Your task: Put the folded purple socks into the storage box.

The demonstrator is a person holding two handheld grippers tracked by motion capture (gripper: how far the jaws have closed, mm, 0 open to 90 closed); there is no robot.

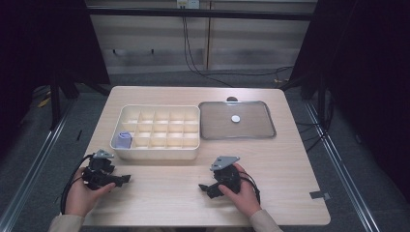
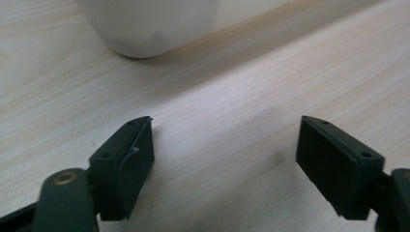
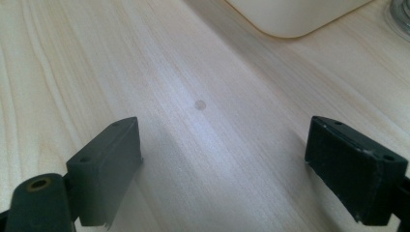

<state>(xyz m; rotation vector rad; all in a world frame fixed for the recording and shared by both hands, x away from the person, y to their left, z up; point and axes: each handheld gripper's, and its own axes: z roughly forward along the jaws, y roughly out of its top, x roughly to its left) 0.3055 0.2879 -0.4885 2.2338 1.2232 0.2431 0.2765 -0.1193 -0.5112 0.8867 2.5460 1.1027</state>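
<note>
**What can't be made out**

Divided box (image 2: pixel 145 26): in left gripper view just a blurred rounded corner, rest cut off by top edge; same in right gripper view, top edge crops it. Tray (image 3: pixel 400 14): a sliver at right gripper view's top-right corner, blurred. Purple item (image 1: pixel 123 140) in box's front-left compartment: too small to identify. White disc (image 1: pixel 235 118) on tray: too small to tell what. Forearms cut off at bottom of high view.

The high view looks forward and down from above the person's side, taking in the whole table (image 1: pixel 290 159). Each claw view sits low and close over the wood, sharing the cream divided box (image 1: pixel 159 126) with it.
</note>
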